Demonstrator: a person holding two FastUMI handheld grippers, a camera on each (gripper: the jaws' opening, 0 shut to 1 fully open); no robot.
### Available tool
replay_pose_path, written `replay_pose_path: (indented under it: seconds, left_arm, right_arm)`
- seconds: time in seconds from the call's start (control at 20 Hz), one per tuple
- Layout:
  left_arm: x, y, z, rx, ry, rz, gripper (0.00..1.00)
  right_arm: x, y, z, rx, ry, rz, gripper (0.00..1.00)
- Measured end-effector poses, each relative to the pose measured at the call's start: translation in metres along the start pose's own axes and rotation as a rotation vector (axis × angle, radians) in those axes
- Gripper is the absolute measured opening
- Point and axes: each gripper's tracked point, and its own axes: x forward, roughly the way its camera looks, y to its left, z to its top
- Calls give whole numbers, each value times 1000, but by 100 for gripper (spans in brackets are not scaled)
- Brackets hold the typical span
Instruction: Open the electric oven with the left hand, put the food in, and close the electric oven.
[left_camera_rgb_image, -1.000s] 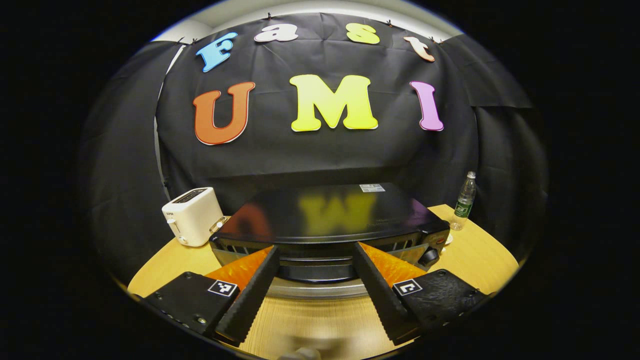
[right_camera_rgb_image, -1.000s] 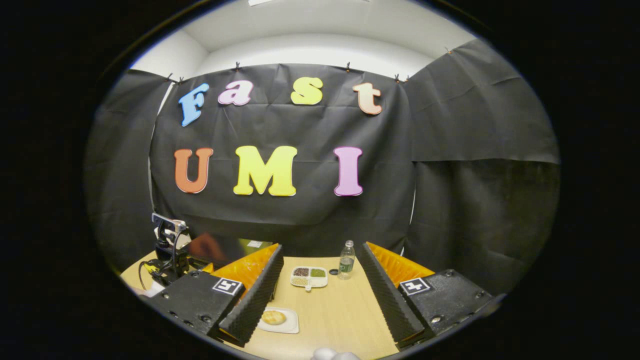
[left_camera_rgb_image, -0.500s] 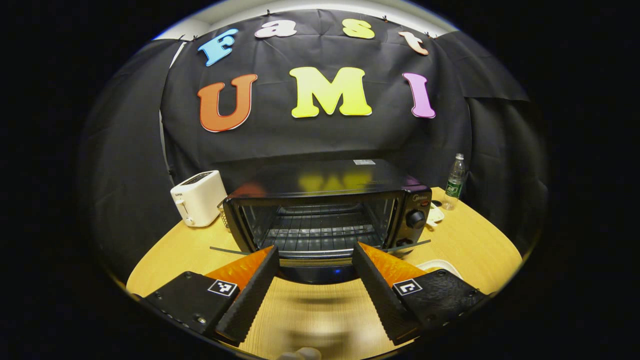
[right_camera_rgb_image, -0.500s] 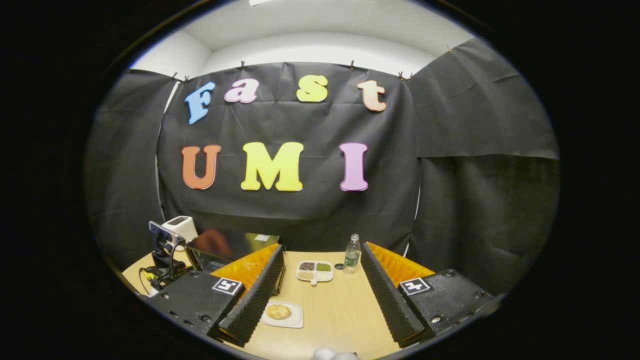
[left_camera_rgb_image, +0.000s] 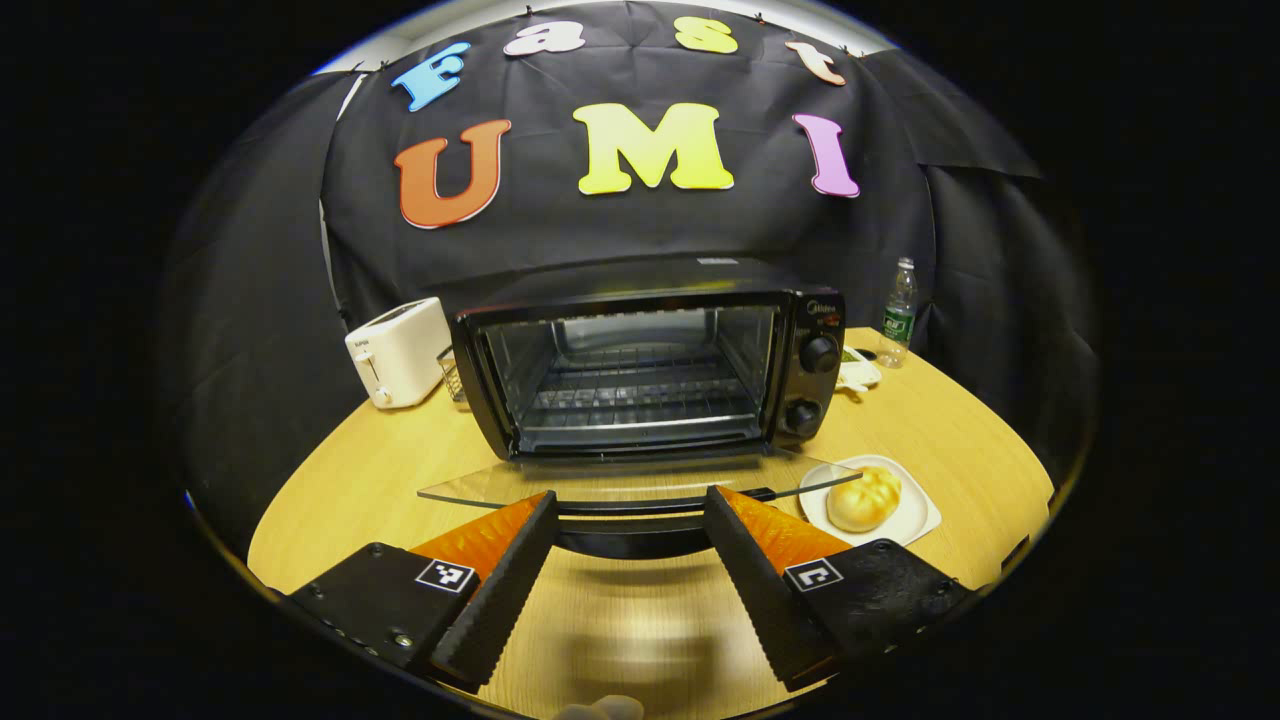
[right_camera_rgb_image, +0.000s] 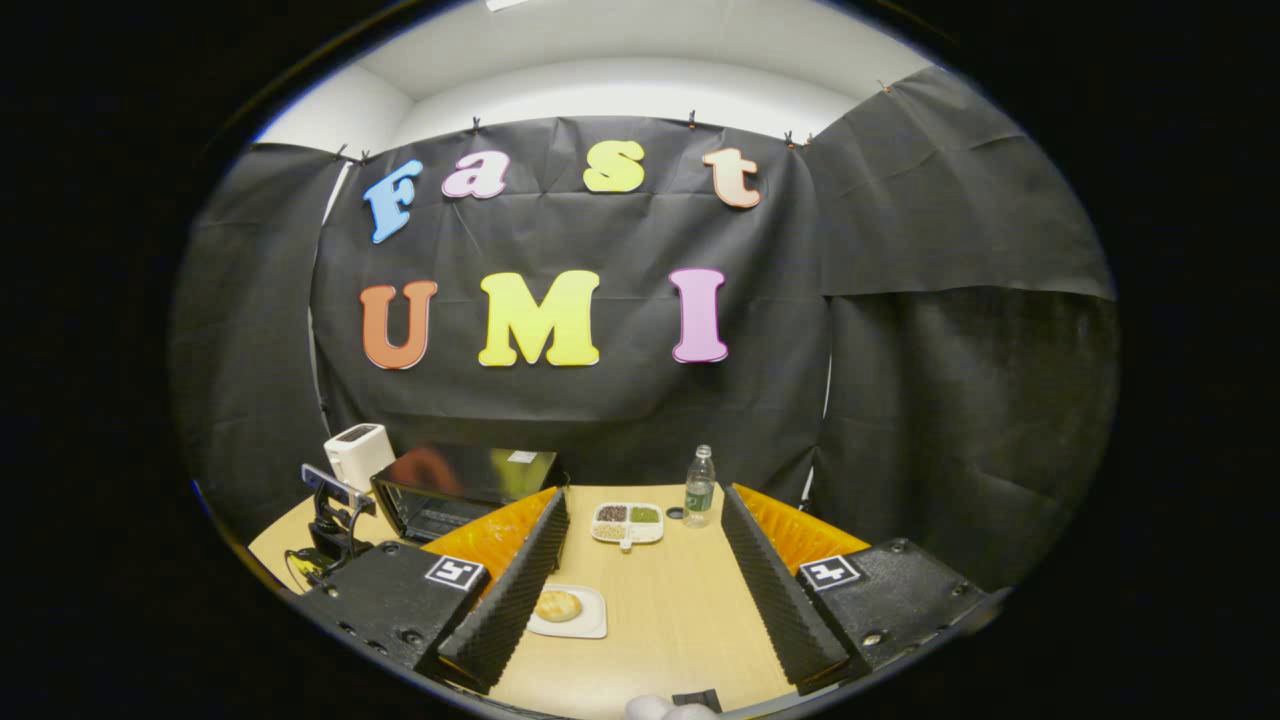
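The black electric oven (left_camera_rgb_image: 640, 370) stands mid-table with its glass door (left_camera_rgb_image: 600, 487) folded down flat and the wire rack inside exposed. My left gripper (left_camera_rgb_image: 630, 498) is open just in front of it, and the door's handle (left_camera_rgb_image: 630, 537) lies between its spread fingers. A golden bun (left_camera_rgb_image: 863, 498) rests on a small white plate (left_camera_rgb_image: 915, 520) to the right of the door. In the right gripper view the oven (right_camera_rgb_image: 470, 480) is at the left, and the bun (right_camera_rgb_image: 558, 604) and plate (right_camera_rgb_image: 592, 625) lie below my open, unloaded right gripper (right_camera_rgb_image: 644, 495).
A white toaster (left_camera_rgb_image: 398, 350) stands left of the oven. A water bottle (left_camera_rgb_image: 898, 312) and a divided dish of grains (right_camera_rgb_image: 627, 522) are at the back right. The round wooden table (left_camera_rgb_image: 640, 640) ends close to the black cloth walls.
The oven door swung from nearly shut to fully down as my left gripper dropped and pulled back. The bun and plate came into the left gripper view. The right gripper barely drifted.
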Motion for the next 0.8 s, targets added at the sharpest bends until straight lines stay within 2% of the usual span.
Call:
replay_pose_path:
  seconds: [0.4,0.55,0.8]
  left_arm:
    - [4,-8,-54,0,118,-13,93]
    - [10,-9,-76,-32,182,-12,93]
    - [11,-11,-78,-20,179,-20,93]
  right_arm:
    - [0,-3,-22,-3,42,-5,99]
    - [1,-4,-23,-9,47,-11,100]
    - [1,-7,-28,-18,58,-13,99]
